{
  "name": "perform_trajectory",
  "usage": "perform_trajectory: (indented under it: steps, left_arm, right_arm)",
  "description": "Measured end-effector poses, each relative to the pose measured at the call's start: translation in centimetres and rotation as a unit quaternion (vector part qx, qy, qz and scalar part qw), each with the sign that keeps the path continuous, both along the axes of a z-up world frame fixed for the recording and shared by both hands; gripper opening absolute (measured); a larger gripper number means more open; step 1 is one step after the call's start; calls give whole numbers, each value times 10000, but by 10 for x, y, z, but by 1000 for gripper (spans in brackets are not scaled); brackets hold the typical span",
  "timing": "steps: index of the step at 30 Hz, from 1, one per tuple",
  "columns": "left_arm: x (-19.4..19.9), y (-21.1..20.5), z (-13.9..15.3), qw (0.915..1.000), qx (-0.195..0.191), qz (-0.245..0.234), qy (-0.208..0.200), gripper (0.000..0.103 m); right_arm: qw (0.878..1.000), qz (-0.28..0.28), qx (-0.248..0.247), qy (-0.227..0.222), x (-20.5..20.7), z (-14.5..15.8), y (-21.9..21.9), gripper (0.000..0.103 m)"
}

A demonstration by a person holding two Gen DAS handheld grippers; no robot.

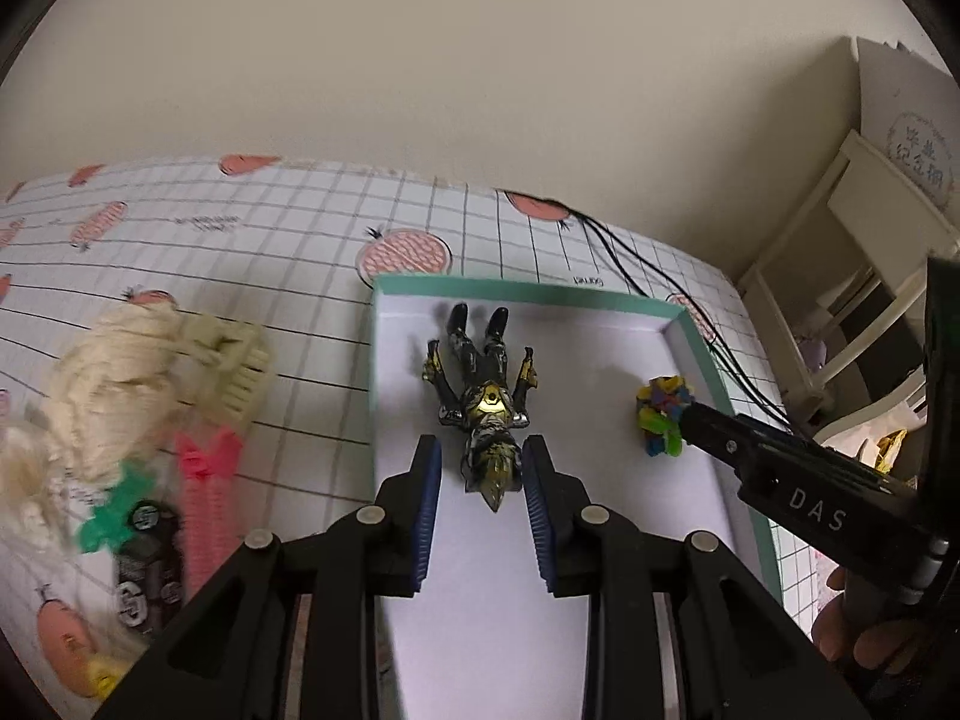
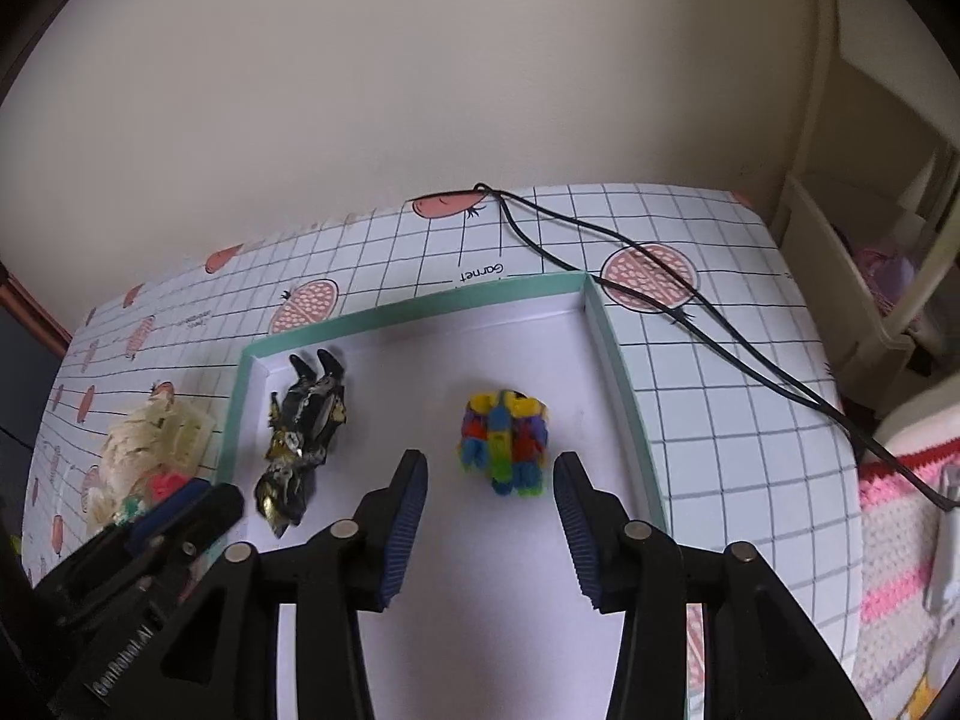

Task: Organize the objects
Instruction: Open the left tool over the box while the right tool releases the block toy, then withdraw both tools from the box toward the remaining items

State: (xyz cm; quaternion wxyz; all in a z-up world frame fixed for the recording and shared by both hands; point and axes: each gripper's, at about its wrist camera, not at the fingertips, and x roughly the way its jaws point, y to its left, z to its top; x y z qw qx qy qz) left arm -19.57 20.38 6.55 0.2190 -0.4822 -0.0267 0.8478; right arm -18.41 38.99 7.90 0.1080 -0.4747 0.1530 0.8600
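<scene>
On the gridded, fruit-printed bench [image 2: 720,420] lies a shallow teal-rimmed tray [image 2: 624,372] with a white floor, holding two toys well apart. Only the left wrist view shows the clutter left of the tray clearly: a cream yarn bundle [image 1: 114,372], a cream comb [image 1: 234,372], a pink ribbed clip [image 1: 207,498], a green bow [image 1: 114,516] and a black packet [image 1: 147,564], all blurred. Only the right wrist view shows the black cables [image 2: 690,312] running the full way across the bench to its right edge.

A dark armoured figure [image 1: 489,402] with gold trim lies flat, feet toward the tray's far wall. The left gripper [image 1: 483,468] has its jaws spread either side of the figure's head, not touching. The right gripper [image 2: 492,483] has its jaws spread too, just short of the multicoloured block toy [image 2: 504,441], which sits near the tray's right wall.
</scene>
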Motion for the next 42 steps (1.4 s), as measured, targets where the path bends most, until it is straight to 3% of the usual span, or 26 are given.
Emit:
perform_trajectory:
  steps: [4, 7, 9, 10, 11, 13, 15, 20, 25, 42]
  left_arm:
    - [9, -12, 16, 10000, -9, 46, 61, 38]
    - [16, -24, 20, 9998, -108, 179, 73, 40]
    - [21, -33, 21, 9995, -186, 261, 59, 46]
    - [23, -37, 20, 9993, -217, 304, 54, 56]
    - [26, -42, 19, 9991, -239, 353, 35, 64]
    - [29, -49, 18, 9987, -285, 420, 25, 72]
    - [33, -57, 16, 9981, -344, 506, 73, 82]
    - [40, -75, 14, 9966, -394, 691, 199, 103]
    - [39, -85, 8, 9961, -388, 781, 113, 103]
    - [36, -112, 29, 9943, -38, 1024, 279, 103]
  right_arm:
    - [9999, -66, -49, 106, 16, 10, -7, 48]
    - [9998, -65, -91, 152, 31, 11, -18, 48]
    - [9999, -63, -72, 138, 39, 9, -25, 48]
    - [9999, -54, -71, 138, 43, 8, -28, 48]
    - [9999, -56, -59, 148, 46, 7, -30, 54]
    - [9998, -93, -21, 170, 52, 6, -37, 66]
    - [9998, -94, -20, 180, 56, 4, -41, 69]
    - [9997, -95, 35, 210, 64, 0, -46, 89]
    - [9993, -252, 25, 271, 68, -2, -39, 103]
    - [9996, -150, 148, 176, 59, -6, -58, 103]
